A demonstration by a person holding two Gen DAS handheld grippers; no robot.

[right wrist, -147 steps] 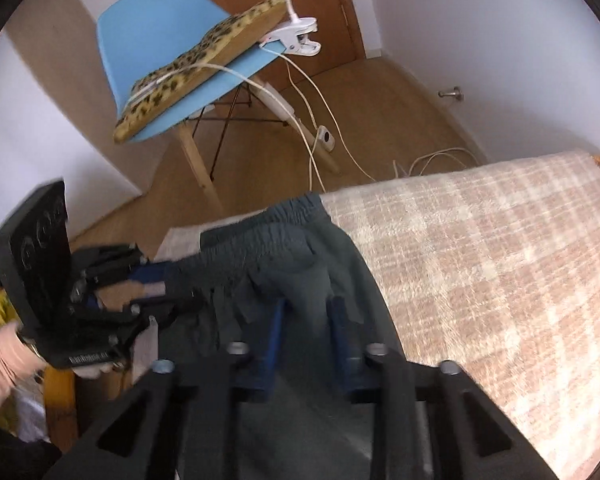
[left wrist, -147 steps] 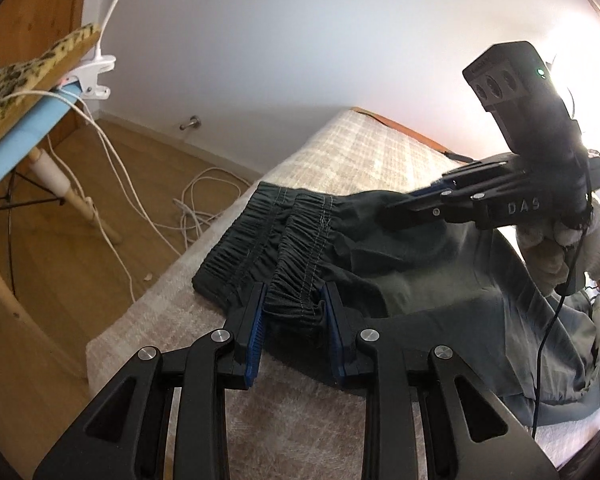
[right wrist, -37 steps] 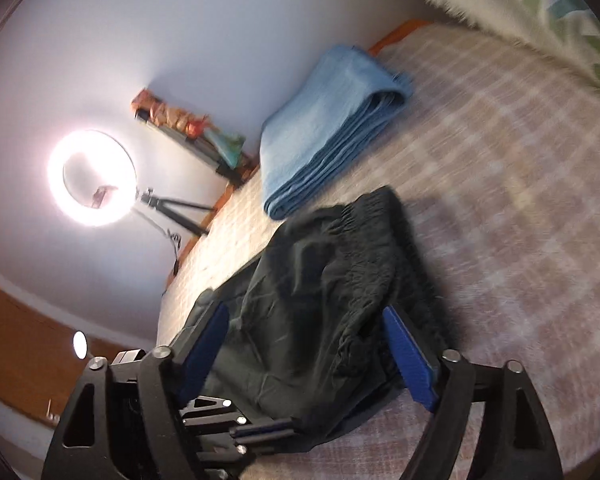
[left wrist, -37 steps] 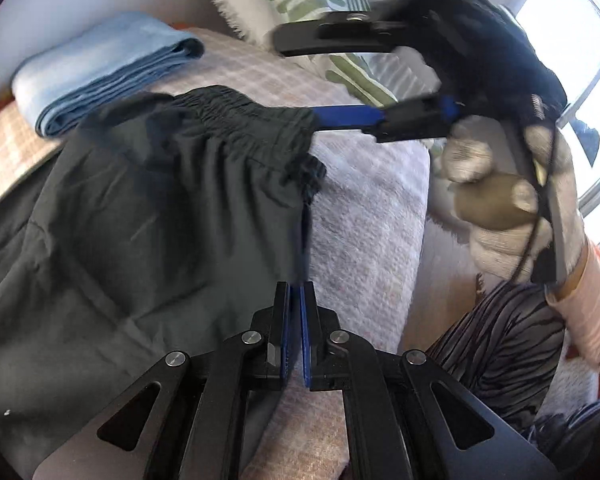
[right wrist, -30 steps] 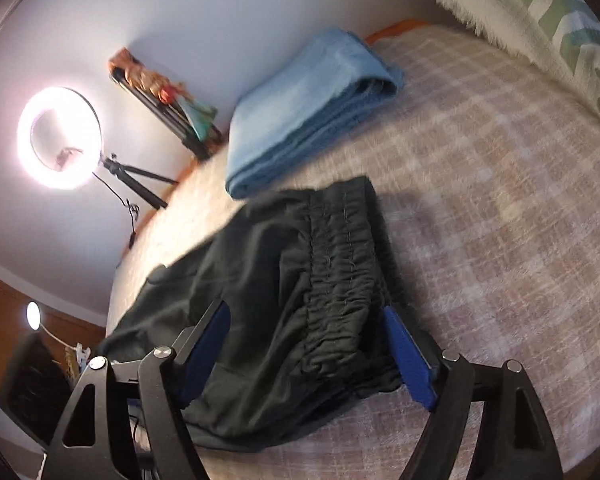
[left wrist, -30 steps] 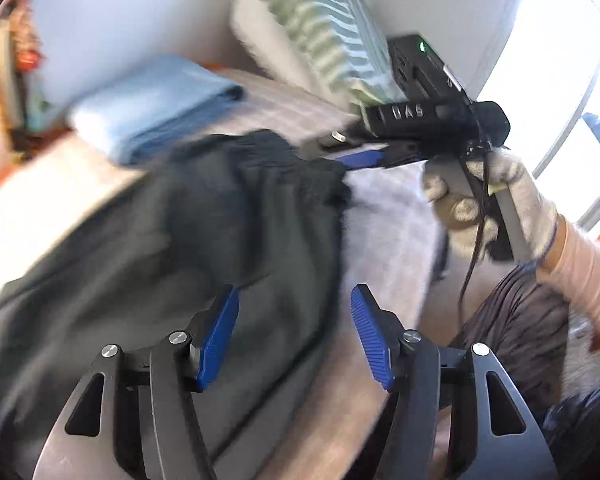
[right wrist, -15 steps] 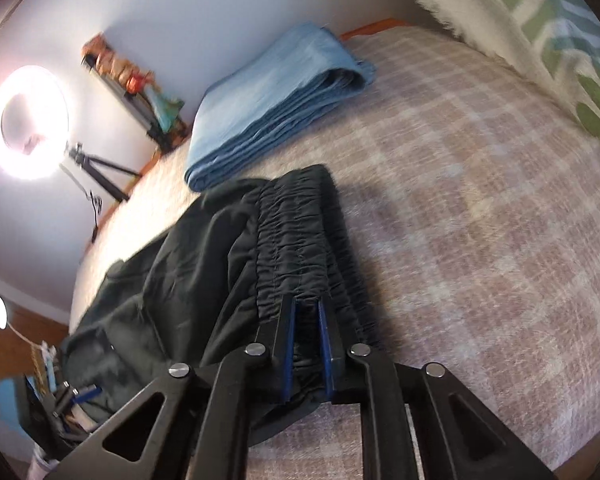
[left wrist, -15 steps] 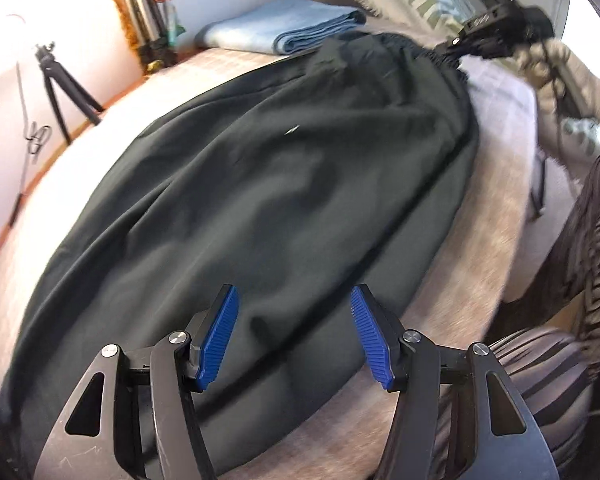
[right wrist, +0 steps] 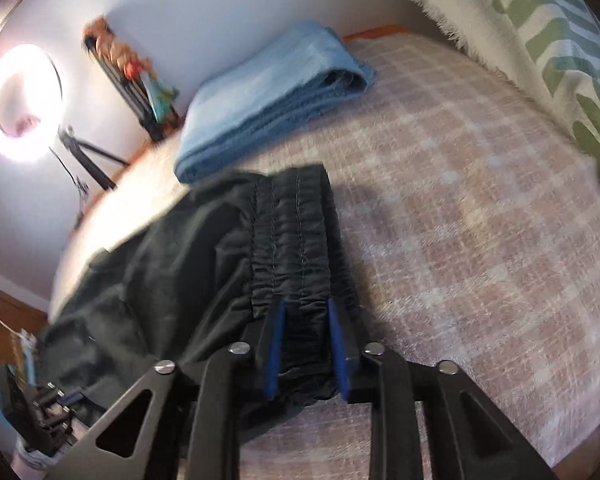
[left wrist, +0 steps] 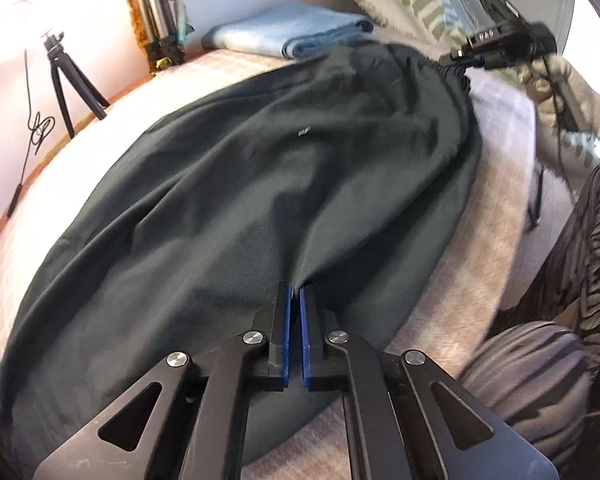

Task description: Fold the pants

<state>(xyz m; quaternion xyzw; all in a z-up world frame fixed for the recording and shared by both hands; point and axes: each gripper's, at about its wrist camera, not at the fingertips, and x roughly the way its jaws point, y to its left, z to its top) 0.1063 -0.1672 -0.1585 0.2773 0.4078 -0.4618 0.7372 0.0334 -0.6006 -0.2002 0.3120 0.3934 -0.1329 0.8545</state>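
Dark green pants [left wrist: 260, 168] lie stretched along the checked bed. My left gripper [left wrist: 294, 294] is shut on a pinch of the pants' cloth near the bed's near edge. My right gripper [right wrist: 304, 312] grips the elastic waistband [right wrist: 292, 240] between its blue pads, at the pillow end; it also shows in the left wrist view [left wrist: 459, 58], at the far end of the pants. The left gripper shows small at the lower left of the right wrist view [right wrist: 66, 400].
A folded blue towel [right wrist: 268, 96] lies on the bed beyond the waistband. A green patterned pillow [right wrist: 547, 40] is at the right. A ring light [right wrist: 20, 100] on a tripod stands by the wall. The person's striped-clothed legs [left wrist: 539, 380] are beside the bed edge.
My left gripper has closed on the pants' cloth; half a second ago it was open above it. My right gripper stays on the waistband, its pads now wider apart.
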